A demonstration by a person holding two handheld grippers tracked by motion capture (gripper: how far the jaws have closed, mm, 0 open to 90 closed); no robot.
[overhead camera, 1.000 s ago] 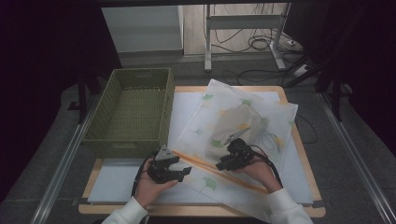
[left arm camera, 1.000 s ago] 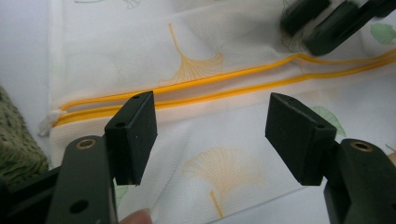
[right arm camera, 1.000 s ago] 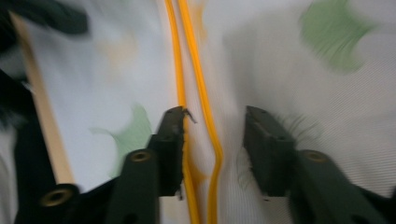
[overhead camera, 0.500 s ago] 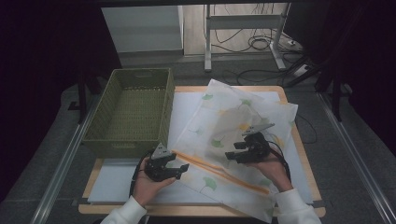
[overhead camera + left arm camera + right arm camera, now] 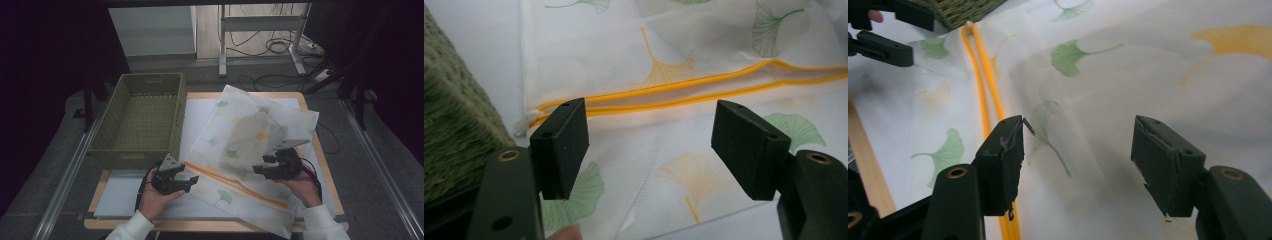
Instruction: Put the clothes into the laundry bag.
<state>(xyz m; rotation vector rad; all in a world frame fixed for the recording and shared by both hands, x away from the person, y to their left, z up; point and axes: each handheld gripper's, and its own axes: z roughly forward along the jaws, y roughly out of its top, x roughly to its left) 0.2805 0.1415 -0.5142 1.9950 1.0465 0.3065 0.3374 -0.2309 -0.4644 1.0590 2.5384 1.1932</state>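
White mesh bag (image 5: 250,145) with ginkgo-leaf print and an orange zipper (image 5: 235,182) spread across the table (image 5: 320,165), beside a green basket (image 5: 140,120), left gripper (image 5: 186,181) spread wide at the zipper's end, right gripper (image 5: 260,169) just opening, nothing between its jaws, over the bag

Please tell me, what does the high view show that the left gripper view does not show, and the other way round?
The high view alone takes in the whole green woven basket, the wooden table, both hands, and the right gripper open above the bag. The left gripper view alone gives close detail: the small white tab at the end of the orange zipper, which lies unzipped, and a fingertip at the bottom edge. Both share the white mesh bag with ginkgo leaf print, its zipper, the basket's side, and the left gripper, its jaws open with nothing between them.
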